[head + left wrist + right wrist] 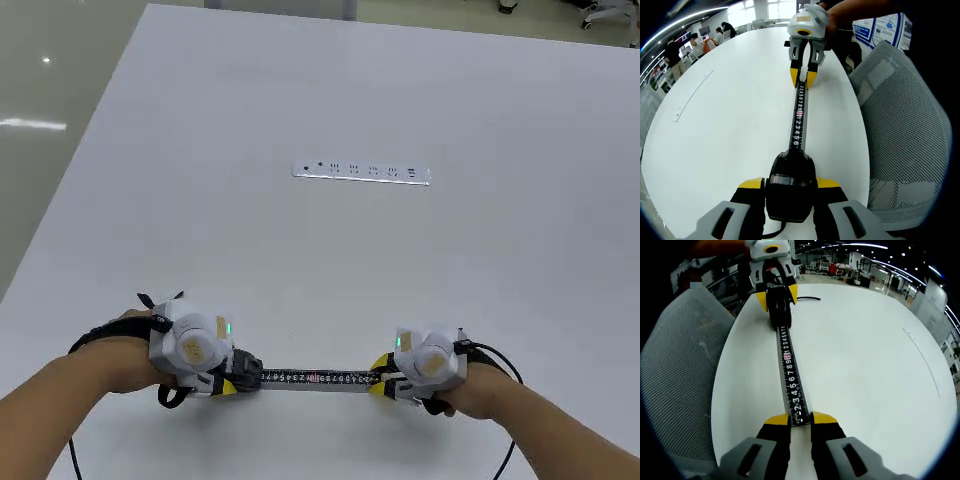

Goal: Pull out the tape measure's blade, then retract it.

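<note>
On the near side of the power strip [362,172], well apart from it at the white table's [300,90] front edge, lies the work.

Head view: the left gripper [228,385] is clamped on the tape measure case [247,372]. The right gripper [382,378] pinches the far end of the blade [315,378]. A short run of blade is out, lying flat between them and roughly parallel to the power strip.

Left gripper view: the jaws are closed snug on both flanks of the black case [790,185]. The blade [798,120] runs straight ahead to the other gripper.

Right gripper view: the jaws are narrowed onto the blade's tip, numerals reading away toward the case [779,307]. Whether the end hook itself is caught cannot be told.

Judgement: the pull-out looks part done. It should go best with the case pinned low and steady, and the right gripper drawn straight along the blade's line, away from the case. Twisting or lifting risks a kink or a slip from the pinch. For the return, the tip is better walked back than let go.
</note>
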